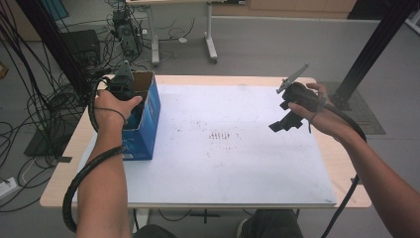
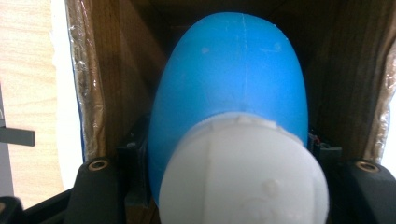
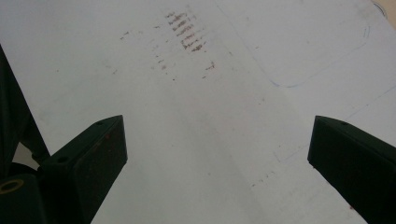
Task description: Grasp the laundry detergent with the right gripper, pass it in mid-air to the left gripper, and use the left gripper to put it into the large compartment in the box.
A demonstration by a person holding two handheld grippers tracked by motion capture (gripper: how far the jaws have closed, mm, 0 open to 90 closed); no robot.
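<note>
A blue bottle with a white cap sits between the jaws of my left gripper, cap towards the camera. The black fingers press its sides. The gripper reaches down into an open blue cardboard box at the table's left; the box's brown inner walls surround the bottle. My right gripper hangs over the right part of the white board. Its jaws stand wide open with nothing between them, and the smudged board lies below.
The white board covers most of a wooden table. A black frame post rises at the back right. Cables hang and lie on the floor at the left. Another table's legs stand behind.
</note>
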